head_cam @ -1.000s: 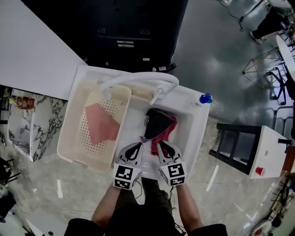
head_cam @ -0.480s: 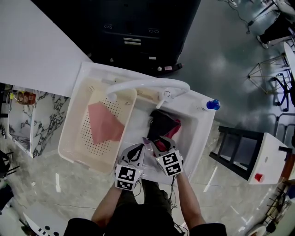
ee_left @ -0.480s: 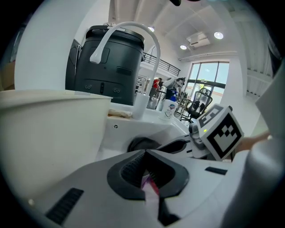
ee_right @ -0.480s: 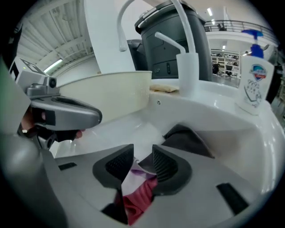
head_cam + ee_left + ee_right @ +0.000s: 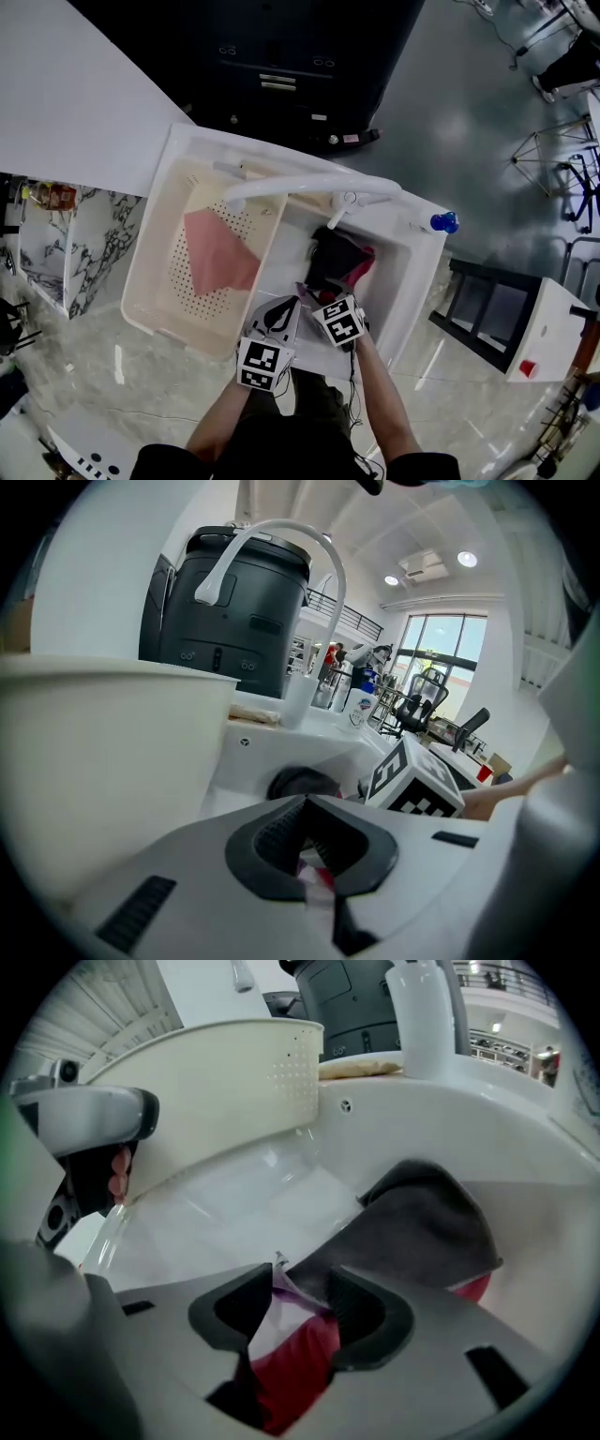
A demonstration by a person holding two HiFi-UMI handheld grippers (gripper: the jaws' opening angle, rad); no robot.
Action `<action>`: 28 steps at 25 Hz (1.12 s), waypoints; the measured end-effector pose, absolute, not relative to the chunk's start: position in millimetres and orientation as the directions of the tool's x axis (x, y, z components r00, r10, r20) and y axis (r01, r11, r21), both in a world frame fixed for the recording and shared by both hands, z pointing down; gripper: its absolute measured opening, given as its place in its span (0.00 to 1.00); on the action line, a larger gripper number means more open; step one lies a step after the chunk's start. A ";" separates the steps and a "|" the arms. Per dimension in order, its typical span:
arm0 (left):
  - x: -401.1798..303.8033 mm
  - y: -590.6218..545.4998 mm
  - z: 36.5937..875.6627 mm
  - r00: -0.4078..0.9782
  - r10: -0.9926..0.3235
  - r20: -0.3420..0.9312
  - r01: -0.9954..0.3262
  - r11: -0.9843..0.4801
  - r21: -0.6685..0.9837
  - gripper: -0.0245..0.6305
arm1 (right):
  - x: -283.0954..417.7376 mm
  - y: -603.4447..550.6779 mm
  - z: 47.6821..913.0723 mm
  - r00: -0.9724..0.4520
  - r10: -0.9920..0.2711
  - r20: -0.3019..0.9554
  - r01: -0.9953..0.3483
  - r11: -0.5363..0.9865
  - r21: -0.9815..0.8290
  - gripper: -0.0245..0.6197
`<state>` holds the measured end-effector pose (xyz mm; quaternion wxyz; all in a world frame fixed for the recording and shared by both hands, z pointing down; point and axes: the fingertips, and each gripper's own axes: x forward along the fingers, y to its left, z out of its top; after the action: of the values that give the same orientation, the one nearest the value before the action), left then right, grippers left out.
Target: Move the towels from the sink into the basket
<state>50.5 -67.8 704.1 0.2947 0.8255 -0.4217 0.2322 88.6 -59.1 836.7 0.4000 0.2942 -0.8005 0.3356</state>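
Grey floor [image 5: 450, 122]; white sink [image 5: 401, 281], cream basket [image 5: 155, 272] at its left holding one pink towel [image 5: 217, 253]; dark grey towel [image 5: 330, 255] over red towel [image 5: 362, 268] in the sink; right gripper [image 5: 300, 1283], jaws just opened wide, straddles a cloth edge; best push deeper, pinch one layer; left gripper [image 5: 305, 803] closed, empty.

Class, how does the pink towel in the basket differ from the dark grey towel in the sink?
Colour: the pink towel is light; the dark grey towel nearly black.
Pose: the pink towel lies spread flat in the basket; the dark grey towel sits bunched in the sink.
Company: the pink towel lies alone; the dark grey towel lies on a red towel.
Both are cloth.
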 end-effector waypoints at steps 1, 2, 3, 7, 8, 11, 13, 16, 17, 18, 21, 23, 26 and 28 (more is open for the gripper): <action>50.3 -68.5 703.8 0.538 -0.559 0.631 -0.832 -0.472 0.291 0.04 | 87.8 -59.0 839.5 -0.502 -0.195 0.843 -0.739 0.603 -0.300 0.34; 50.4 -69.3 703.1 0.540 -0.557 0.630 -0.831 -0.473 0.293 0.04 | 87.7 -59.4 841.3 -0.493 -0.188 0.850 -0.738 0.608 -0.294 0.34; 50.8 -69.8 702.3 0.543 -0.555 0.631 -0.829 -0.473 0.298 0.04 | 88.3 -60.1 842.9 -0.481 -0.183 0.858 -0.736 0.616 -0.282 0.34; 49.7 -70.7 704.7 0.544 -0.549 0.635 -0.829 -0.471 0.303 0.04 | 90.1 -61.4 850.0 -0.450 -0.180 0.875 -0.735 0.632 -0.248 0.34; 49.3 -71.2 705.7 0.543 -0.550 0.634 -0.829 -0.471 0.302 0.04 | 90.2 -61.8 850.8 -0.446 -0.180 0.877 -0.734 0.634 -0.243 0.30; 47.9 -71.2 708.3 0.542 -0.549 0.636 -0.829 -0.472 0.300 0.04 | 90.9 -62.2 851.9 -0.435 -0.182 0.882 -0.734 0.638 -0.230 0.15; 47.4 -70.3 709.4 0.543 -0.546 0.638 -0.828 -0.473 0.300 0.04 | 91.5 -61.6 851.7 -0.433 -0.180 0.883 -0.735 0.637 -0.231 0.11; 46.7 -70.1 710.4 0.540 -0.547 0.640 -0.830 -0.474 0.294 0.04 | 91.3 -61.4 849.9 -0.446 -0.179 0.877 -0.734 0.634 -0.244 0.10; 47.0 -70.1 709.6 0.540 -0.547 0.639 -0.830 -0.474 0.295 0.04 | 91.3 -61.8 848.5 -0.453 -0.182 0.873 -0.736 0.630 -0.250 0.10; 47.2 -69.7 708.9 0.541 -0.546 0.640 -0.829 -0.474 0.297 0.04 | 91.6 -62.3 846.6 -0.459 -0.187 0.868 -0.738 0.624 -0.256 0.09; 47.7 -68.7 706.8 0.543 -0.550 0.635 -0.828 -0.478 0.294 0.04 | 94.0 -64.6 838.9 -0.479 -0.216 0.851 -0.754 0.598 -0.273 0.09; 48.3 -67.7 705.4 0.543 -0.550 0.635 -0.827 -0.481 0.291 0.04 | 96.4 -67.8 831.3 -0.493 -0.249 0.834 -0.766 0.578 -0.281 0.09; 51.4 -66.1 700.9 0.550 -0.551 0.628 -0.822 -0.489 0.292 0.04 | 102.4 -73.7 816.6 -0.507 -0.307 0.806 -0.783 0.554 -0.282 0.09; 53.6 -65.8 697.6 0.553 -0.555 0.622 -0.819 -0.498 0.285 0.04 | 107.7 -76.6 806.2 -0.504 -0.337 0.795 -0.793 0.545 -0.272 0.09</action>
<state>53.6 -65.8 697.6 0.2854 0.8337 -0.4120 0.2319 107.7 -76.6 806.2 0.3531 0.3509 -0.8050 0.3228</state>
